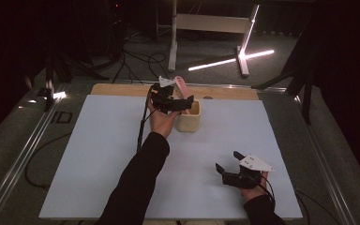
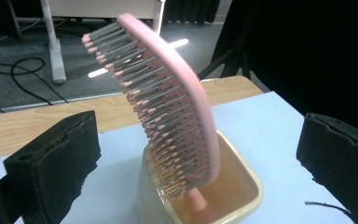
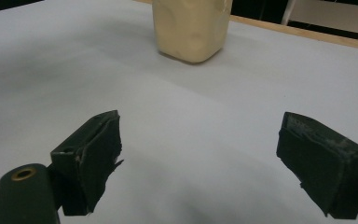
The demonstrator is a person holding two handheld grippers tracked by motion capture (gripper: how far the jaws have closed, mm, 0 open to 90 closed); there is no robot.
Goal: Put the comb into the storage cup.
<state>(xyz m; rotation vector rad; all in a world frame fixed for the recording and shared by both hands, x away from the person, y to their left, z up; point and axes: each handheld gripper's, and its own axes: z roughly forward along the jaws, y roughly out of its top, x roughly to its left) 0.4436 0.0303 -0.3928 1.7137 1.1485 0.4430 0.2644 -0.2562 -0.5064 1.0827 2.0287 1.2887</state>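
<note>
The right gripper (image 1: 228, 169) rests low over the near right of the white mat (image 1: 98, 154), jaws wide apart and holding nothing, probably kept out of the way. The mat covers most of the table. Well beyond, toward the far edge, a cream cup (image 1: 189, 118) stands upright. A pink brush (image 2: 168, 100) leans in it, handle down, bristles facing the left gripper (image 1: 176, 104). That gripper sits just beside the cup, jaws spread on either side of the brush without touching it, seemingly either about to grasp it or just letting go.
</note>
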